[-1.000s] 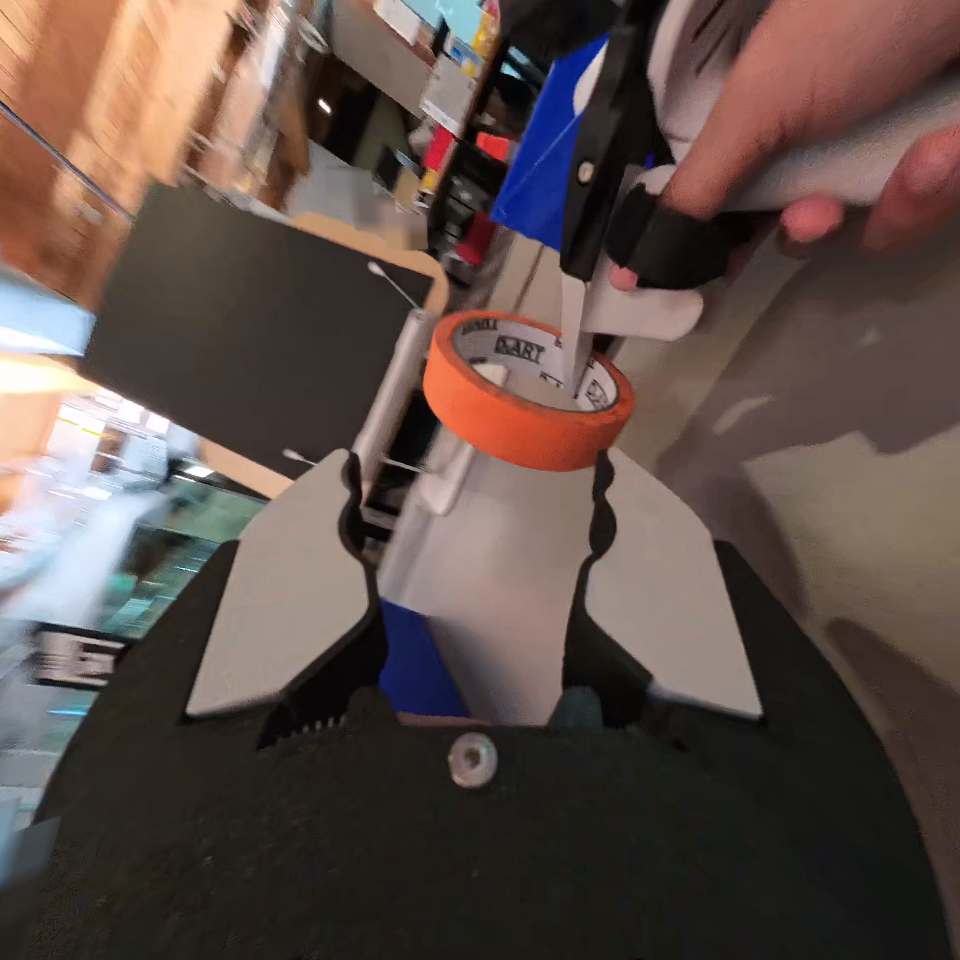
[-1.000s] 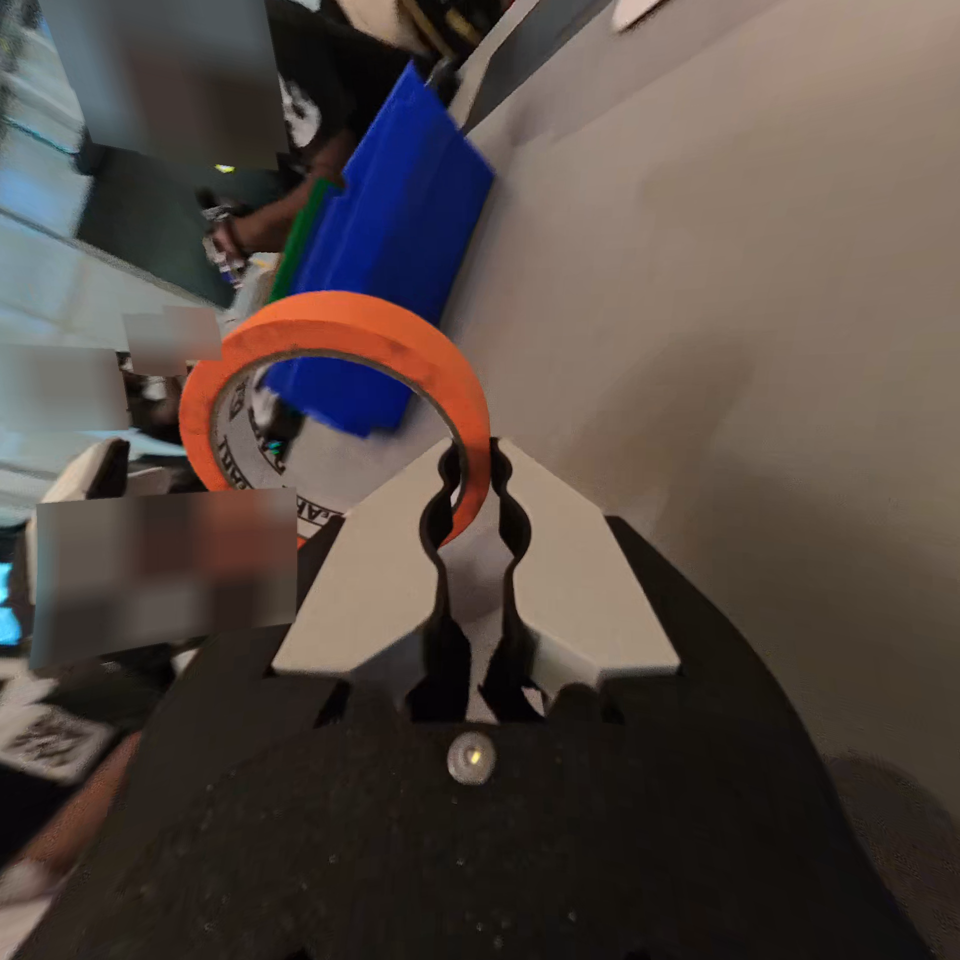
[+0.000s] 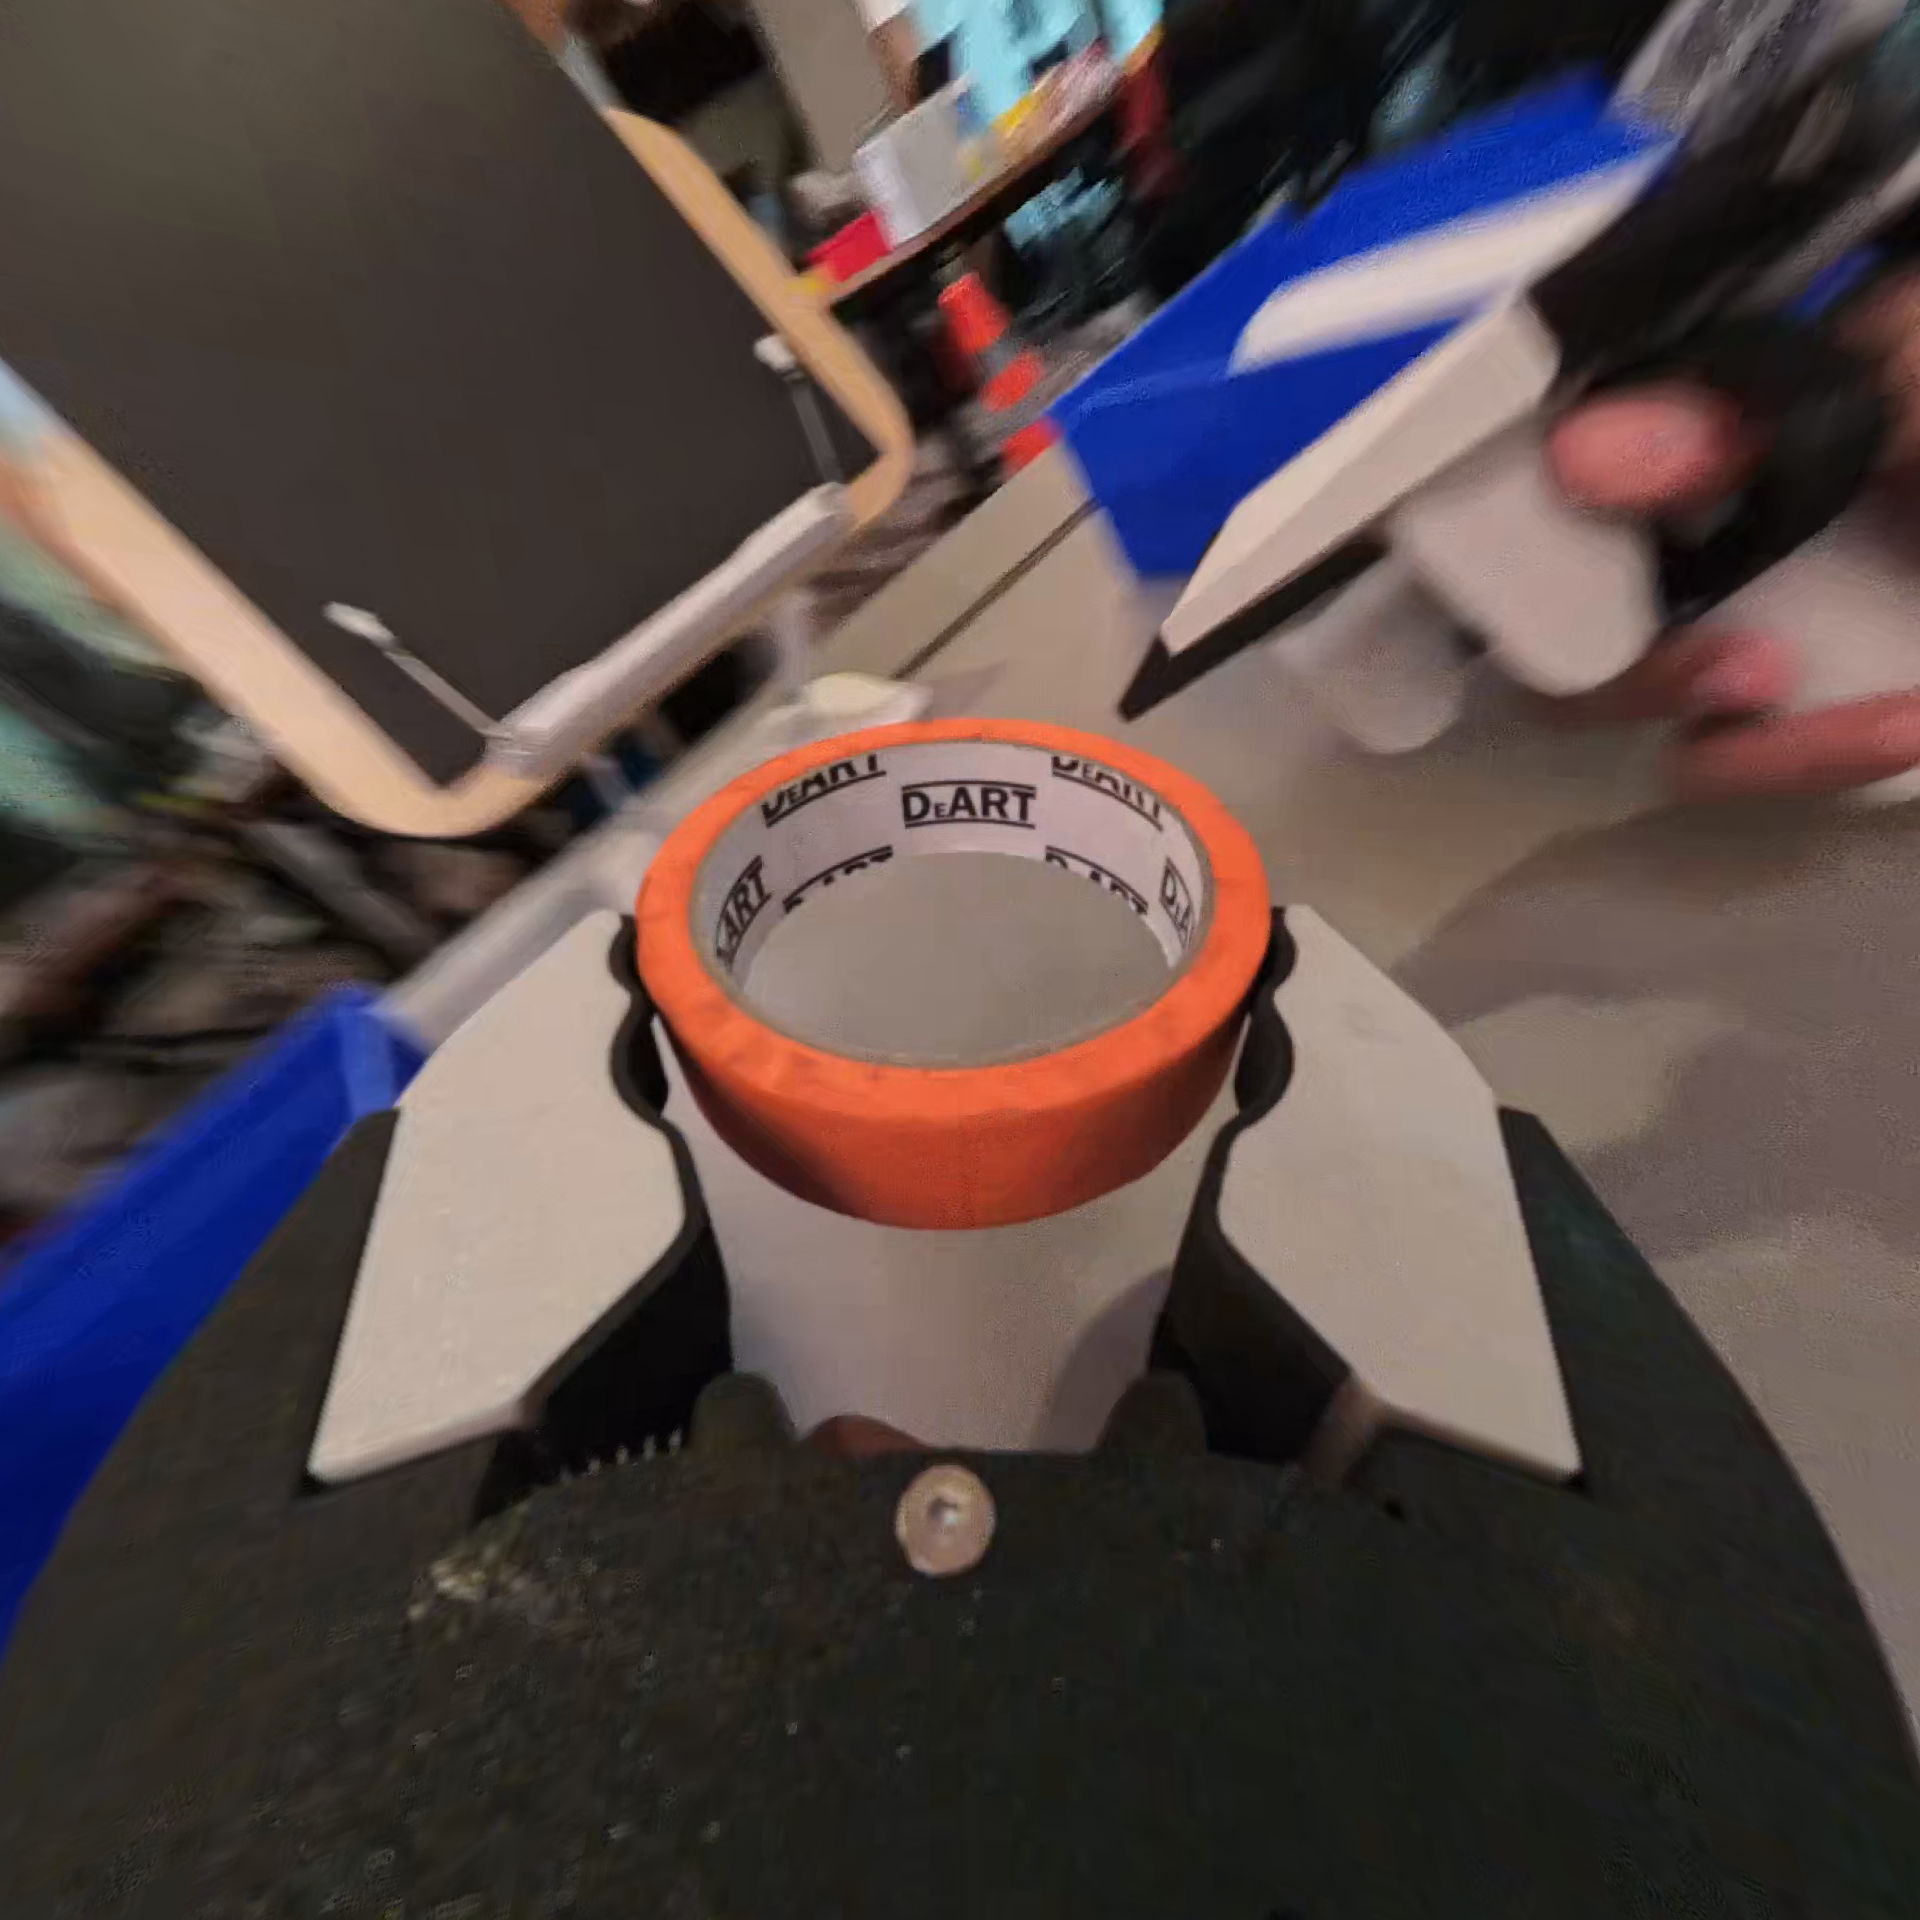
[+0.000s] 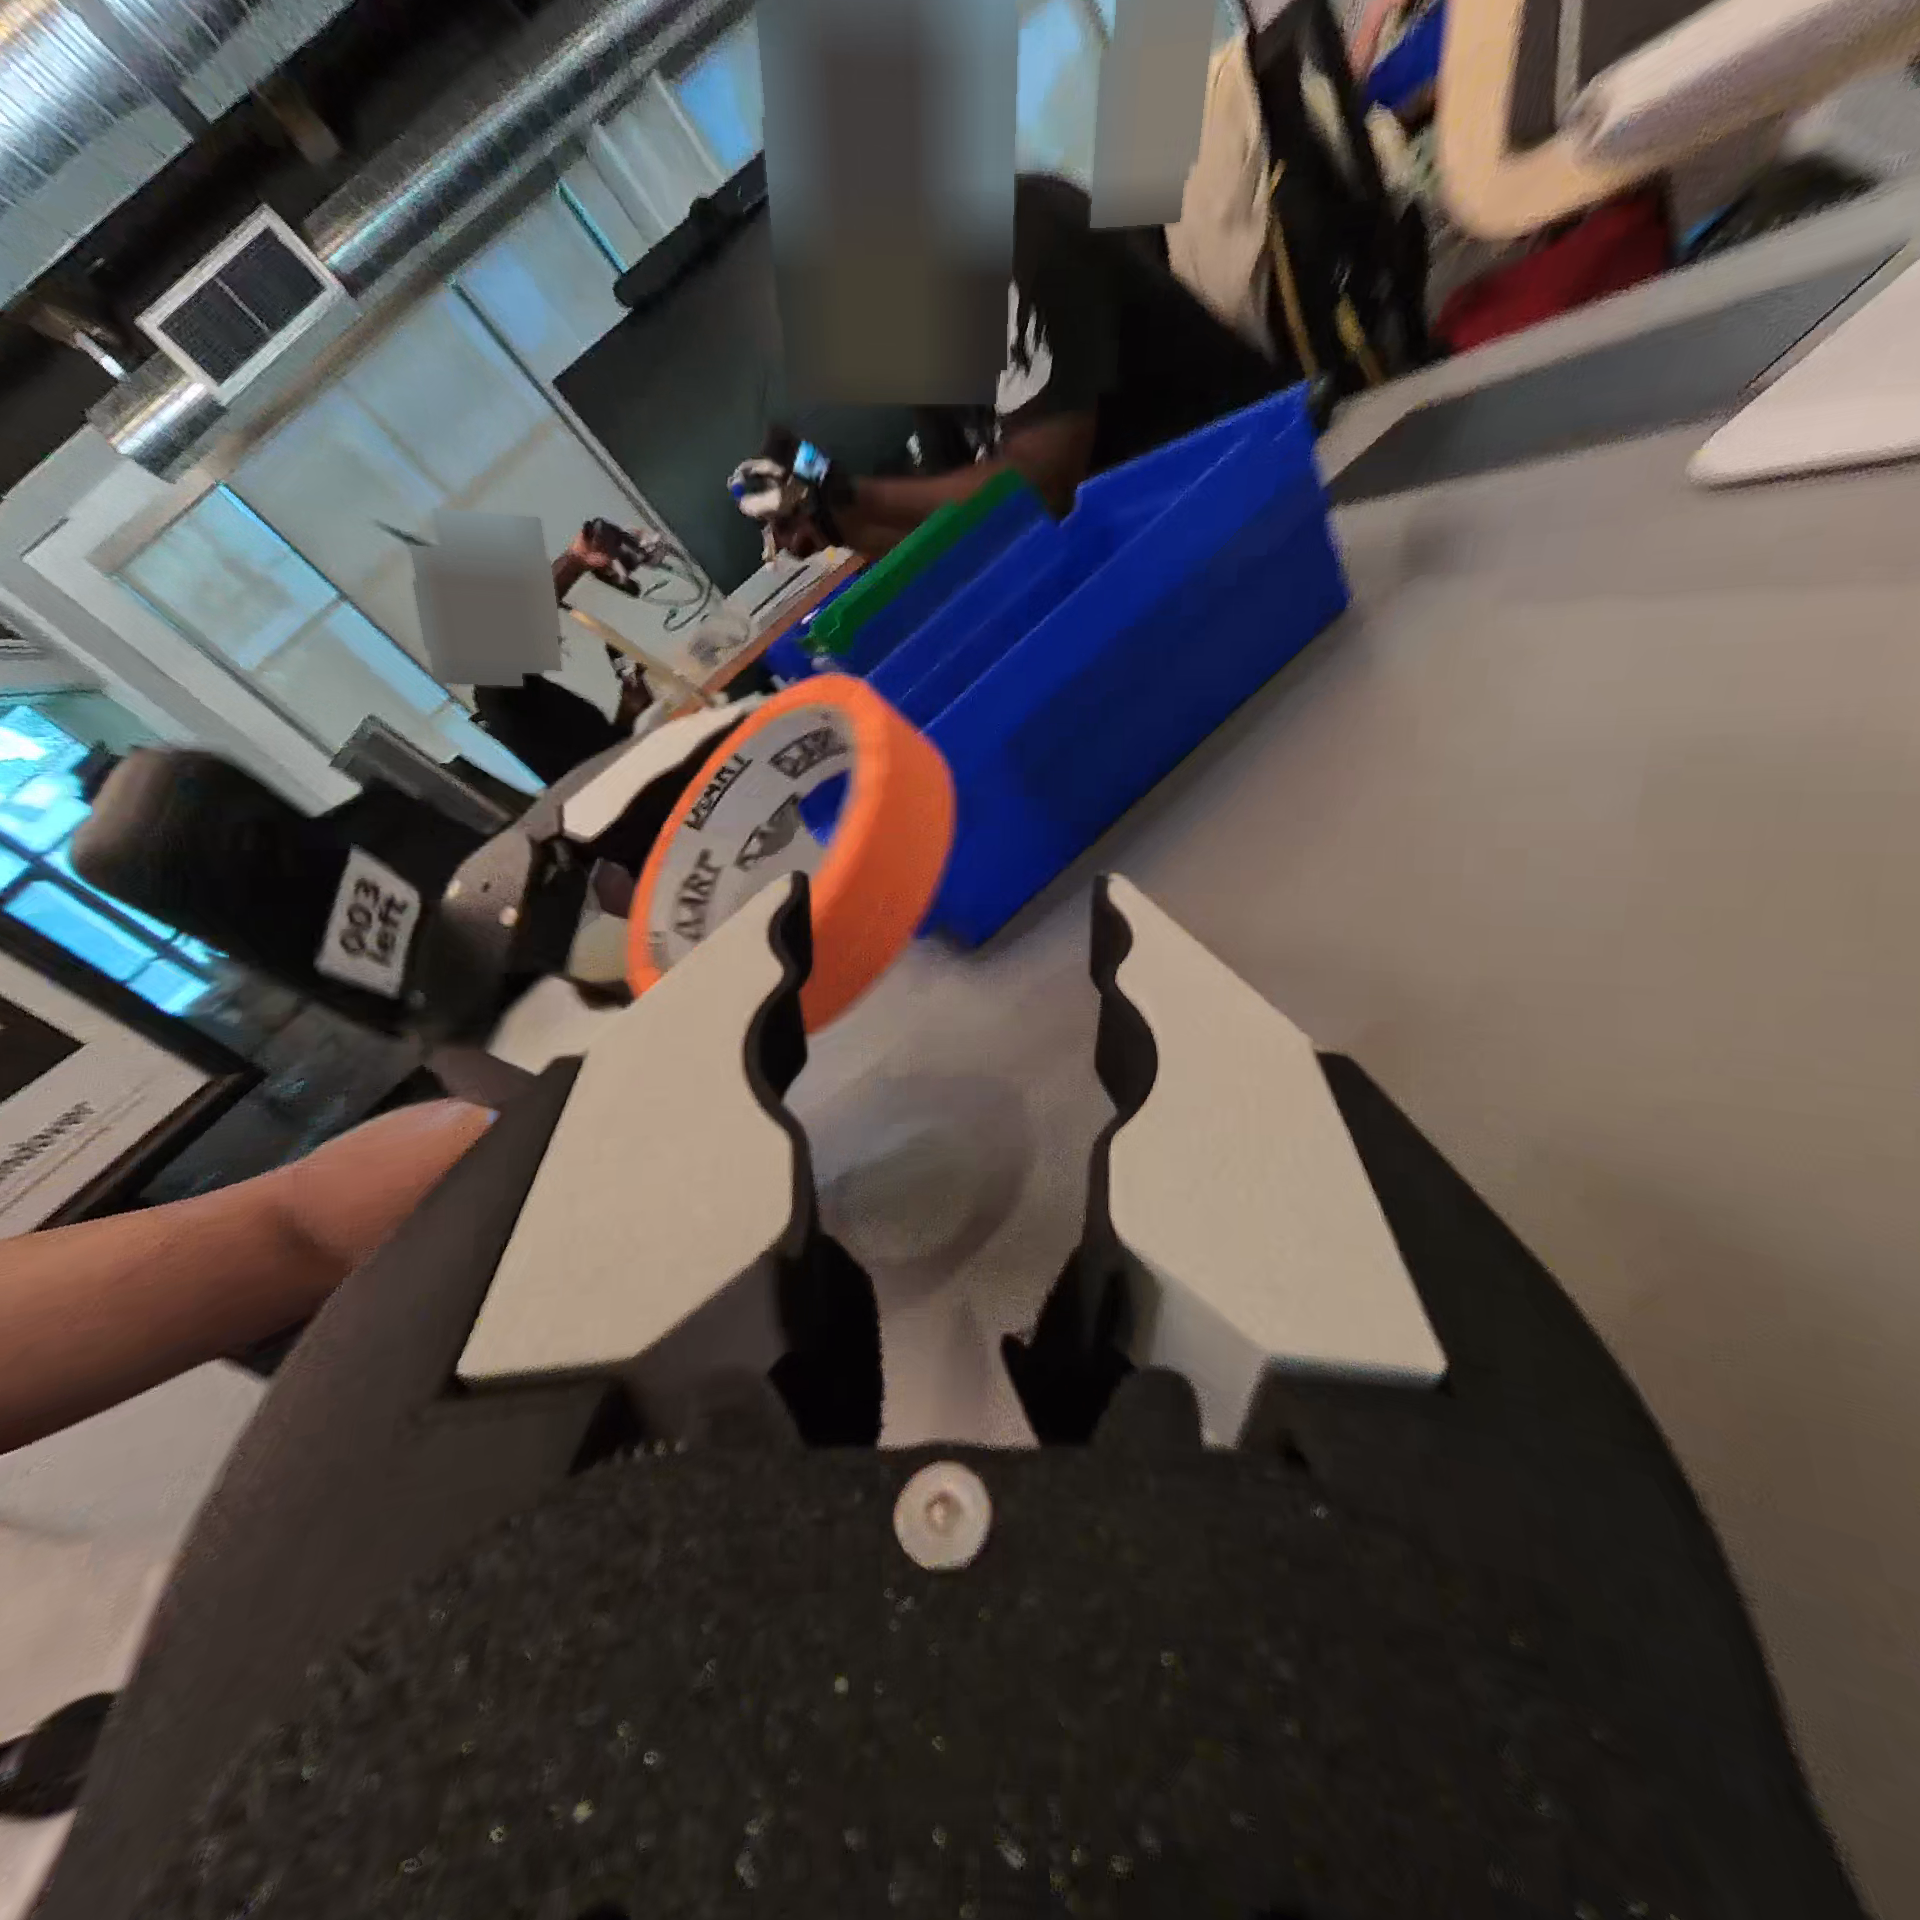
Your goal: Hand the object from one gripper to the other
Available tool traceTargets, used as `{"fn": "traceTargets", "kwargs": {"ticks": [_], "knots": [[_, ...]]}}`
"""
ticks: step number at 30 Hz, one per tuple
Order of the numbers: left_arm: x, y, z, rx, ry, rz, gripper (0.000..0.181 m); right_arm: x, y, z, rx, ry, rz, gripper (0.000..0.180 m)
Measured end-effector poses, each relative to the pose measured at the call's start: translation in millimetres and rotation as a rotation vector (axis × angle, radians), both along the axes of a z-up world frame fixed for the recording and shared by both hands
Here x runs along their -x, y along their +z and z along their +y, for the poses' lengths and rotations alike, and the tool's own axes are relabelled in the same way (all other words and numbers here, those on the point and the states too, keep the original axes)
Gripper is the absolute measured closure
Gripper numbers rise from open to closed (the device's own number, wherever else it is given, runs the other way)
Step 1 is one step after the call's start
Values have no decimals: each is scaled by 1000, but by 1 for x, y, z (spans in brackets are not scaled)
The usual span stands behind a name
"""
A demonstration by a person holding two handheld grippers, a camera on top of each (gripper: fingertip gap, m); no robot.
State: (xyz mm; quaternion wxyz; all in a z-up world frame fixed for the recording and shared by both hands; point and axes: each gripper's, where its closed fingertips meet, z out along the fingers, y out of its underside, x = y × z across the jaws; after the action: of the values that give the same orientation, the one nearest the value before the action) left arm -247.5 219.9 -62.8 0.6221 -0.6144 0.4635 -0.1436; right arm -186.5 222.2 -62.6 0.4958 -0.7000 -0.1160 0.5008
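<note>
Handoff done: round orange tape roll [image 3: 951,1039] now clamped in left gripper [image 3: 951,997], centre frame; right gripper [image 4: 945,956] has let go, jaws apart and empty.

A: What's the left gripper [image 3: 951,966] built like?

B: A rough, speckled black body fills the bottom of the frame, with one silver screw [image 3: 943,1519] at centre. Two pale grey, wedge-shaped fingers [image 3: 499,1195] rise from it, their inner edges lined black and wavy.

A: And the right gripper [image 4: 948,914]?

B: Same make: grainy black body, a pale screw [image 4: 940,1527] at lower centre, grey fingers [image 4: 644,1153] with scalloped black edges.

A: Any markings?

B: In the right wrist view, the other gripper at mid-left carries a small white label [image 4: 366,921] on its black casing.
</note>
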Motion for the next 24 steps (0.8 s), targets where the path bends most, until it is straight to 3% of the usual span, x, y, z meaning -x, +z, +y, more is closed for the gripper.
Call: {"fn": "traceTargets", "kwargs": {"ticks": [4, 7, 9, 12, 16, 24], "knots": [[-13, 26, -30, 451, -335, -375, 73, -20, 7, -9, -186, -31, -107, 130], [-21, 36, -48, 656, -528, -484, 73, 6, 32, -47, -315, 166, -55, 106], [-26, 33, -57, 695, -592, -476, 73, 22, 35, -67, -326, 281, -42, 88], [-33, 24, -71, 668, -658, -389, 73, 34, 32, -76, -293, 342, -10, 77], [-39, 23, -89, 703, -749, -362, 72, 44, 24, -86, -284, 403, -28, 79], [-39, 21, -81, 769, -720, -371, 73, 40, 22, -77, -232, 397, -60, 81]]}}
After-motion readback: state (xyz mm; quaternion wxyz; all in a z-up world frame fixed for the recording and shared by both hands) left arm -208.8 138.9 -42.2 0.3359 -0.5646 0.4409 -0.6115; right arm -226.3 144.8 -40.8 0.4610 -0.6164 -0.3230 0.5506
